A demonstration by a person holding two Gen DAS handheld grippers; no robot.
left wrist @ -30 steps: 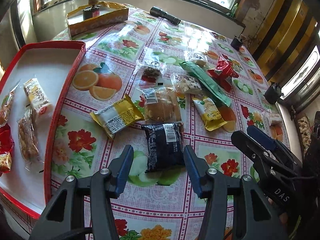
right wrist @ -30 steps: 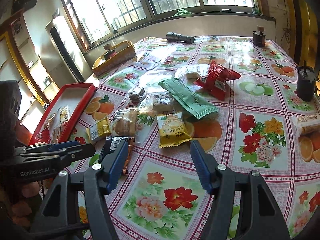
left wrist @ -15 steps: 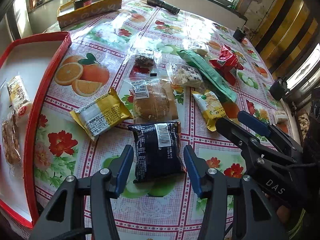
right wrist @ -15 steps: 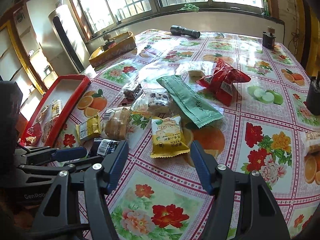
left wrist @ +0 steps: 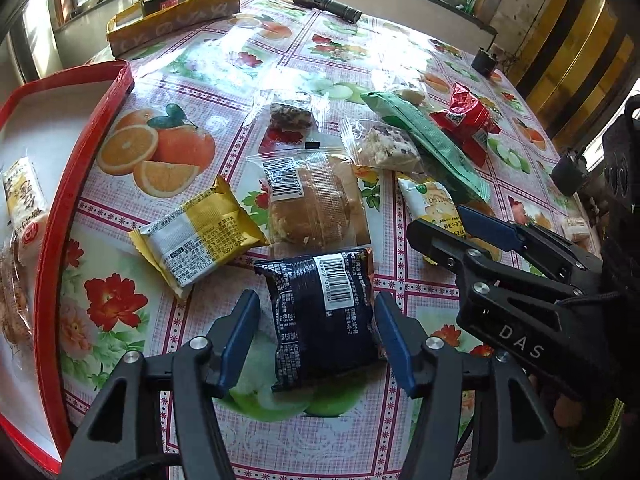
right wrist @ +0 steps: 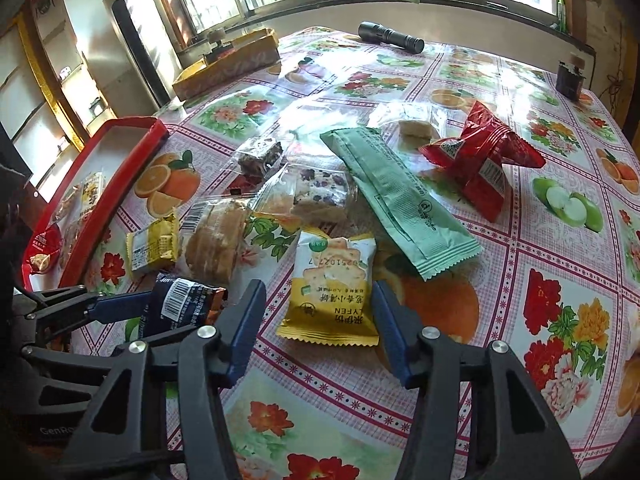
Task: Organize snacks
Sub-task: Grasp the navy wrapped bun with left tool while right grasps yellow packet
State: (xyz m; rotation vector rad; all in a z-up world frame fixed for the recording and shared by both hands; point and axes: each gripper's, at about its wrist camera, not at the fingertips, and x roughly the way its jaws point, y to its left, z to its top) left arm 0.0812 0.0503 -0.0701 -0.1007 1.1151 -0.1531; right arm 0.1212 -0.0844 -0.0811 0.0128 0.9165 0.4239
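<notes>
Both grippers are settling over snack packets lying beside the red tray.

The left gripper is widening its jaws around the dark packet, pads not yet touching it; right of the tray, this packet is looking like the next to go in. The right gripper is narrowing on the yellow cracker packet, farther right of the tray, without pressing it yet. Compared with a second ago, both grippers are sitting lower and closer to their packets.
</notes>
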